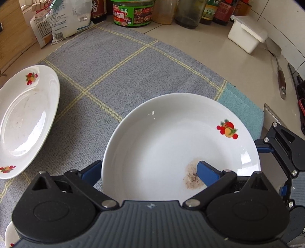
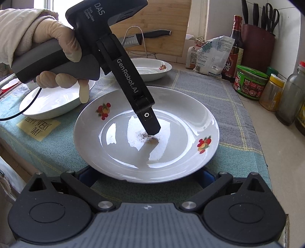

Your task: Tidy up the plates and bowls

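Note:
A white plate with fruit decals (image 1: 171, 137) lies on the checked cloth (image 1: 114, 72); it also shows in the right wrist view (image 2: 144, 152). It has a brown stain (image 1: 190, 177) in its well. My left gripper (image 1: 148, 171) is open, straddling the plate's near rim: one blue finger (image 1: 207, 174) rests inside on the stain, the other (image 1: 91, 171) is outside below the rim. In the right wrist view the left gripper's finger (image 2: 150, 124) touches the plate's centre. My right gripper (image 2: 144, 177) is open, with its fingers either side of the plate's near edge and partly hidden under it.
A second decal plate (image 1: 24, 118) lies left on the cloth; a third plate (image 2: 152, 70) and a white dish (image 2: 49, 101) show beyond. Jars and bottles (image 1: 133, 13), a white box (image 1: 246, 34), a spatula (image 1: 278, 64), a knife block (image 2: 257, 45).

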